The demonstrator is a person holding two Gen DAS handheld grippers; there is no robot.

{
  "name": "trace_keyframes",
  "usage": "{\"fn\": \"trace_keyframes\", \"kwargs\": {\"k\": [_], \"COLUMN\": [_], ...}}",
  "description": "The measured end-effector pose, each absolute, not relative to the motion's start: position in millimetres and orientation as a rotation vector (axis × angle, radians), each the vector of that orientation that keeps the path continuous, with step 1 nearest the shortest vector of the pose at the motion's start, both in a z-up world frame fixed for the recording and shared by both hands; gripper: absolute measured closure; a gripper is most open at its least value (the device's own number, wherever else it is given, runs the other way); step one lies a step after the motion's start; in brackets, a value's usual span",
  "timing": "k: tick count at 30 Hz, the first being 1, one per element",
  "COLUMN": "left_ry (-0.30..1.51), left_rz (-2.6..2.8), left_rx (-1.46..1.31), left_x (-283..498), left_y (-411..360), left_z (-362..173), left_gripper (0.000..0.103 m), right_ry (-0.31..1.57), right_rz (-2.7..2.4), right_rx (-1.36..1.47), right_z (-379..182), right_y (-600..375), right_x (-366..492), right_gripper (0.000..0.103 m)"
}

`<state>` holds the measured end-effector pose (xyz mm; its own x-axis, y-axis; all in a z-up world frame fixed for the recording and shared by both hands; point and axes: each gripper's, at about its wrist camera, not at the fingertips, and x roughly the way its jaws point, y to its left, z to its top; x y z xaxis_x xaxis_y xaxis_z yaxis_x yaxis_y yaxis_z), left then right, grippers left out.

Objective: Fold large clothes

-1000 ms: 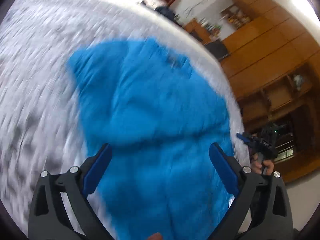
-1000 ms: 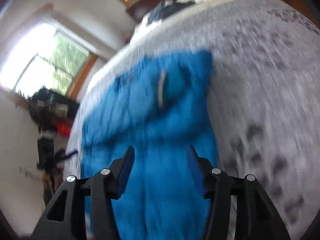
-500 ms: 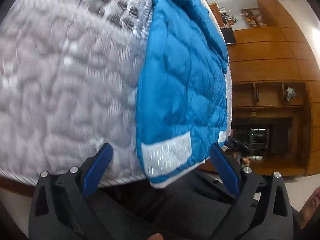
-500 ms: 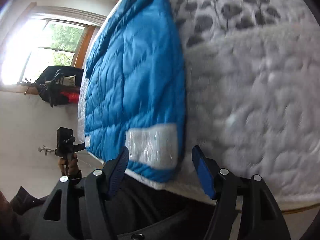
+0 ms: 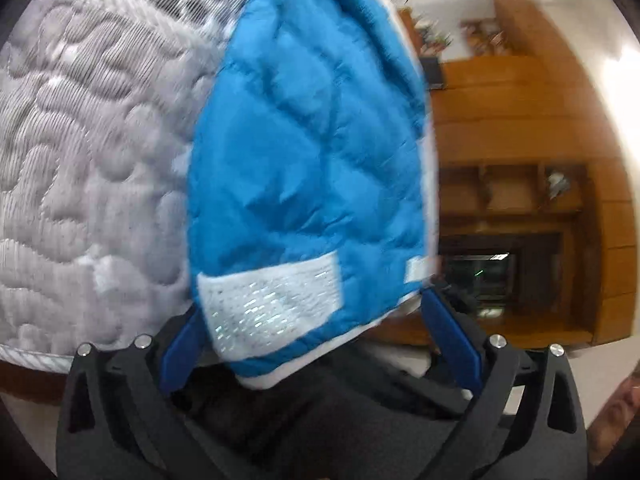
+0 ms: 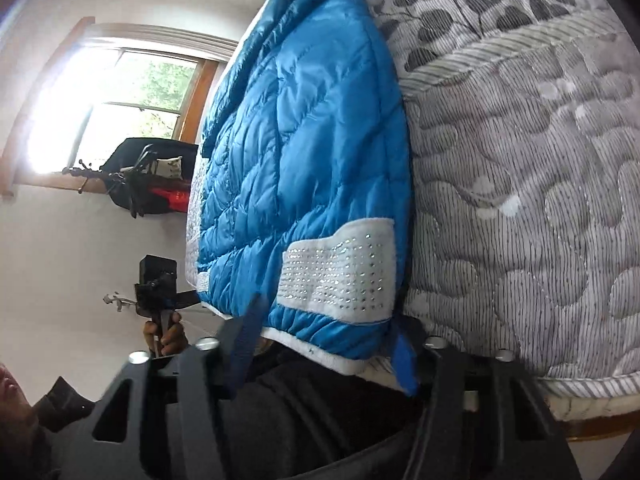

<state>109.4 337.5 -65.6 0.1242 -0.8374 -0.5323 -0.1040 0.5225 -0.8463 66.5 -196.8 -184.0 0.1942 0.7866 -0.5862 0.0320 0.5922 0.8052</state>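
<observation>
A blue quilted jacket lies on the mattress, its hem hanging over the near edge. White sparkly bands trim each lower corner. My left gripper is open, its blue fingers on either side of the jacket's left hem corner. In the right wrist view the jacket shows its other corner with a white studded band. My right gripper is open around that hem edge, not clamped on it. The left gripper appears there too, held in a hand.
A grey quilted mattress with a leaf pattern on top carries the jacket. Wooden cabinets and shelves stand to the right. A bright window with a black bag is on the left. Dark clothing of the person fills the foreground.
Both grippers have come down and closer to the mattress edge. The jacket's hem corners, which lay ahead of the fingers, now sit between them.
</observation>
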Motion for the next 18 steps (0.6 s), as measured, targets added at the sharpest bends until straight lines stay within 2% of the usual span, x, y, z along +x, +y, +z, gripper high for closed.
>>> {"fn": "trace_keyframes", "kwargs": {"k": [2,3,4,5,10,18], "left_ry": [1.394,1.412,1.433,1.442,1.390,1.227], "left_rz": [-0.643,-0.625,-0.603,-0.588,-0.624,-0.715], "left_rx": [-0.846,-0.839,-0.828,-0.826,-0.884,-1.000], "left_x": [107.1,106.5,105.5,105.1,104.4,104.4], "left_y": [331.8,332.1,333.4,335.2,343.8,352.1], "left_z": [-68.2,-72.0,-78.0,-81.1,-72.5,-39.1], "left_gripper": [0.045,0.052,0.069,0.078,0.088,0.091], "right_ry": [1.273,1.273,1.271,1.268,1.245,1.134], "right_rz": [0.610,0.602,0.600,0.598,0.605,0.633], "right_rx": [0.811,0.818,0.824,0.831,0.842,0.885], "right_z": [-187.1,-188.9,-190.9,-191.9,-186.7,-153.3], "right_y": [-199.7,-201.8,-205.8,-207.6,-216.3,-216.6], "right_x": [66.6,66.0,65.1,64.2,60.5,61.7], "right_gripper": [0.062,0.069,0.074,0.076,0.086,0.092]}}
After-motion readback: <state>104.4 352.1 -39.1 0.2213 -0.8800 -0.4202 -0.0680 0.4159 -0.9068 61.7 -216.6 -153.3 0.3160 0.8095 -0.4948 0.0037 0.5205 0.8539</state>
